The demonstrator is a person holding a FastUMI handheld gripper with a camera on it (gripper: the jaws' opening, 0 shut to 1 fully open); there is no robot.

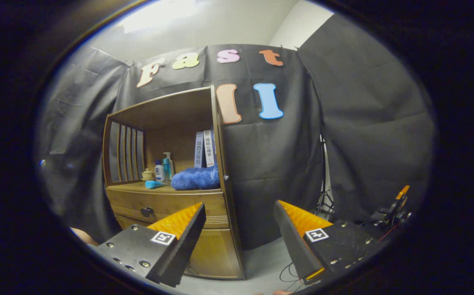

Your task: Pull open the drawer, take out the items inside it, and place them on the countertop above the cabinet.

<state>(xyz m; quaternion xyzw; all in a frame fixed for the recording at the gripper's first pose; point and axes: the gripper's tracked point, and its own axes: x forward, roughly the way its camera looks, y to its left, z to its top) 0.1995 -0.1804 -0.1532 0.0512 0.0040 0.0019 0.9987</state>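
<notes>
You held the claw (pixel 239 229) with its fingers spread apart and gripping nothing, back from the wooden cabinet (pixel 216 246), whose drawer (pixel 171 203) sat closed, its knob (pixel 146 212) beyond the left finger, under a surface (pixel 132 187) carrying bottles (pixel 164 168) and a blue towel (pixel 196 178).

The wooden cabinet (pixel 179 192) stands against the black booth wall. Its drawer (pixel 167 209), fully closed, sits just under the countertop (pixel 138 187), a dark round knob (pixel 146 212) on its front left of centre. What the drawer holds is hidden.
</notes>
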